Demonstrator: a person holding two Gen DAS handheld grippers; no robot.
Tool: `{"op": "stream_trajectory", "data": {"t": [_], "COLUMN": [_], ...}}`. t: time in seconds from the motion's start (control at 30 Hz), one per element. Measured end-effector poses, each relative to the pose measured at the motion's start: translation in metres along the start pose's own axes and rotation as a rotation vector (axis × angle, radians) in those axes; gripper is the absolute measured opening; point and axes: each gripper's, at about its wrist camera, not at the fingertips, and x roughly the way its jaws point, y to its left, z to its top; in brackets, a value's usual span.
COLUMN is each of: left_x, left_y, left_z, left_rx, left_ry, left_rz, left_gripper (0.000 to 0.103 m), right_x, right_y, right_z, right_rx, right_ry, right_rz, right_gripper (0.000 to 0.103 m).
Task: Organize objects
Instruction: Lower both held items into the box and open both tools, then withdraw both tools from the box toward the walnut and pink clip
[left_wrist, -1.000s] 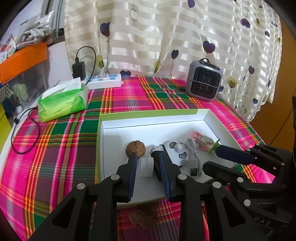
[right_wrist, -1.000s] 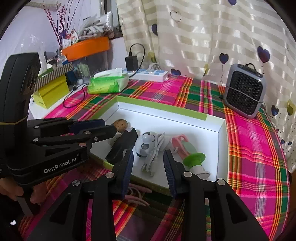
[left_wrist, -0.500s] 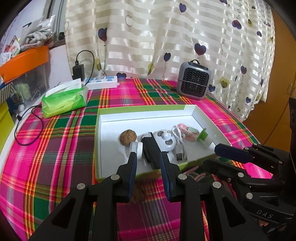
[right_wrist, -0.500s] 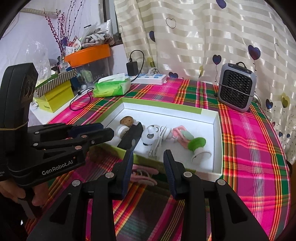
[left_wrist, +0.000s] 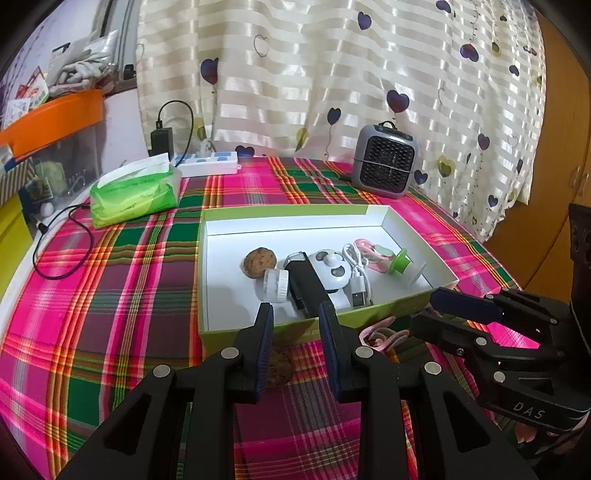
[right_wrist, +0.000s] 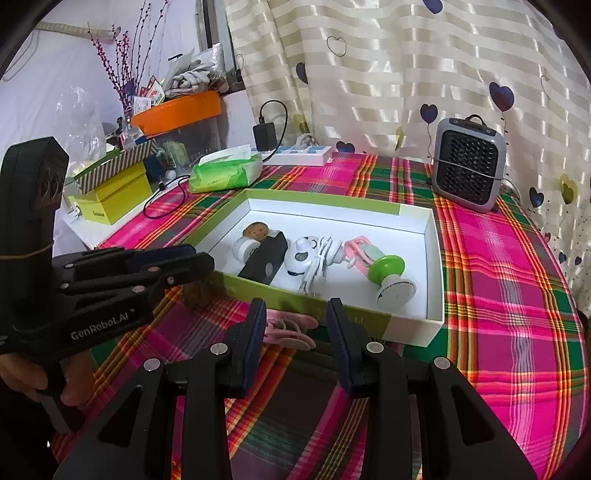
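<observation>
Left gripper (left_wrist: 295, 319) jaws part-open, nothing between; right gripper (right_wrist: 296, 314) the same, empty. Both hover over the plaid tablecloth (right_wrist: 517, 295), short of the box (left_wrist: 207, 266) at 12 o'clock. Outside the box's near wall: walnut (left_wrist: 279, 365) just past the left fingers, pink clip (right_wrist: 288, 330) between the right fingers. Inside the box: second walnut (left_wrist: 259, 261), white cap (left_wrist: 272, 285), black device (left_wrist: 304, 282), white cable (left_wrist: 356, 273), green-white toy (right_wrist: 391, 277). Heater (right_wrist: 467, 168) at 1 o'clock.

1. A walnut (left_wrist: 259, 261), jar (left_wrist: 272, 285), case (left_wrist: 306, 285), cable (left_wrist: 357, 272) and fan (right_wrist: 392, 277) are laid in the box (left_wrist: 280, 211)
2. Another walnut (right_wrist: 196, 294) and a clip (right_wrist: 289, 330) are placed before the box
3. A heater (left_wrist: 385, 160) is set behind it
</observation>
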Motion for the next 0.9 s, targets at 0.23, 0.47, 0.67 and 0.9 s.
{"op": "stream_trajectory", "data": {"t": [0.23,0.47,0.67,0.9], "left_x": [0.0015,0.0024,0.0031,0.0039], "left_y": [0.003,0.0025,0.0022,0.0016], "left_z": [-0.0002,-0.0006,-0.001,-0.0022], "left_rx": [-0.004,0.002,0.007,0.012], "left_ry": [0.008,0.012,0.015,0.015], "left_rz": [0.01,0.014,0.013,0.021], "left_gripper": [0.024,0.025,0.028,0.028], "right_x": [0.0035,0.0047,0.0057,0.0081], "right_y": [0.0019,-0.0026,-0.001,-0.0007], "right_z": [-0.0036,-0.0033,-0.0033,-0.0033], "right_rx": [-0.015,0.009,0.002,0.001], "right_ry": [0.014,0.019,0.026,0.039], "right_rz": [0.012,0.014,0.01,0.013], "right_gripper": [0.035,0.035,0.036,0.039]}}
